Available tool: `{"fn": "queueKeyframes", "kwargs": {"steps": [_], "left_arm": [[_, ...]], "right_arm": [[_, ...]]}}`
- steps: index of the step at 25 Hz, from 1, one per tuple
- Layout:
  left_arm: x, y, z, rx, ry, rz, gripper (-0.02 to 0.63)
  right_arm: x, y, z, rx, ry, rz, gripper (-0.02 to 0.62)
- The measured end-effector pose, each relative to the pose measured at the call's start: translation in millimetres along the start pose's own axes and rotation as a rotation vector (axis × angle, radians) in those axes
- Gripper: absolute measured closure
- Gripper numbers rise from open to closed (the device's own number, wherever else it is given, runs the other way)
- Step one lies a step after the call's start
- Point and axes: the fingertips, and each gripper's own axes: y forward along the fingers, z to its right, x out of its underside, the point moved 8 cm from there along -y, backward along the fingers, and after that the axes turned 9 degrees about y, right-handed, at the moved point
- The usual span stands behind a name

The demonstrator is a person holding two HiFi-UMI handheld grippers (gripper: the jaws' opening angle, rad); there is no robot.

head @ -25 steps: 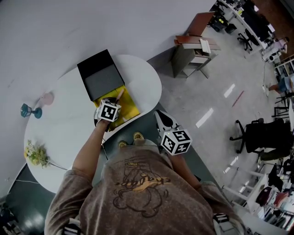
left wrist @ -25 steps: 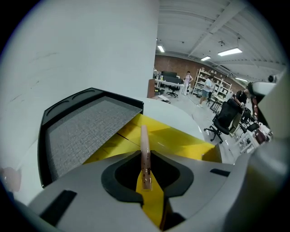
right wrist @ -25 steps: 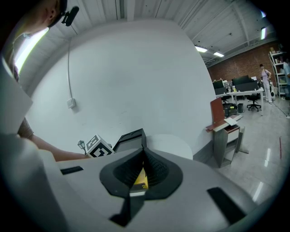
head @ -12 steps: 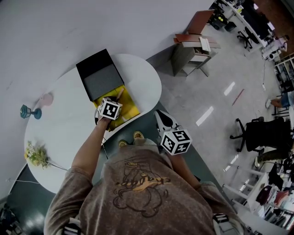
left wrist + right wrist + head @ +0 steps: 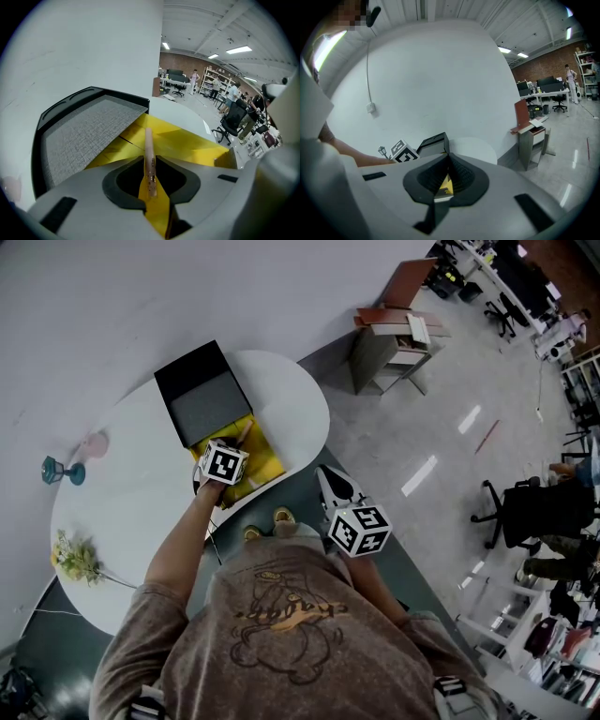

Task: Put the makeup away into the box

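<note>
On the white table (image 5: 122, 493) stands a box with a yellow inside (image 5: 266, 463) and an open black lid (image 5: 202, 395) lined in grey. My left gripper (image 5: 234, 448) hangs over the yellow inside, shut on a thin pink makeup pencil (image 5: 246, 432). In the left gripper view the pencil (image 5: 148, 140) sticks out past the gripper (image 5: 150, 161) toward the yellow box (image 5: 192, 140), with the lid (image 5: 84, 136) at the left. My right gripper (image 5: 330, 482) is off the table's edge, over the floor, jaws together and holding nothing (image 5: 446, 159).
A small teal ornament (image 5: 58, 468), a pink item (image 5: 94, 442) and a bunch of flowers (image 5: 75, 559) lie at the table's left. On the floor to the right stand a grey cabinet (image 5: 389, 357) and an office chair (image 5: 539, 517).
</note>
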Motion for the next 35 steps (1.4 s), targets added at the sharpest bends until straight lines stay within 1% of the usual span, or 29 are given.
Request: {"fn": "queueKeyframes", "kwargs": {"steps": [3,5,7,9,15,20,24,28,30,35], "left_arm": [[-0.7,-7.4,3.8,0.020,-0.023,0.004,0.525],[-2.8,-13.3,5.8,0.024,-0.026,0.024,0.526],[-5.3,-21.4,6.3,0.024,-0.047,0.053,0.526],[-8.9,-32.2,4.8,0.022,-0.071,0.090,0.526],[-21.7,-75.5,0.7,0.001,-0.107,0.214,0.526],[-28.4,-111.4,1.7,0.001,-0.145,0.308,0.526],[-28.0,-141.1,-1.4,-0.036,-0.176,0.388,0.526],[-21.3,-170.1,-2.6,-0.068,-0.236,0.521,0.526],[-14.9,-184.8,-5.3,-0.094,-0.253,0.579,0.526],[0.3,-213.9,-5.9,-0.158,-0.298,0.685,0.526]], "right_arm": [[-1.7,0.4,1.6,-0.005,0.001,0.000,0.592],[-2.5,1.3,2.8,-0.010,-0.002,-0.004,0.592],[-3.8,3.1,3.3,-0.016,-0.005,-0.008,0.592],[-4.7,7.0,2.5,-0.025,-0.010,-0.013,0.592],[-8.1,22.3,-4.7,-0.070,-0.030,-0.031,0.592],[-10.7,34.8,-13.4,-0.109,-0.052,-0.053,0.592],[-12.8,47.2,-23.1,-0.146,-0.074,-0.070,0.592],[-17.5,54.3,-31.9,-0.171,-0.093,-0.073,0.592],[-18.7,59.0,-37.6,-0.184,-0.102,-0.073,0.592],[-21.0,63.8,-45.1,-0.203,-0.122,-0.074,0.592]]}}
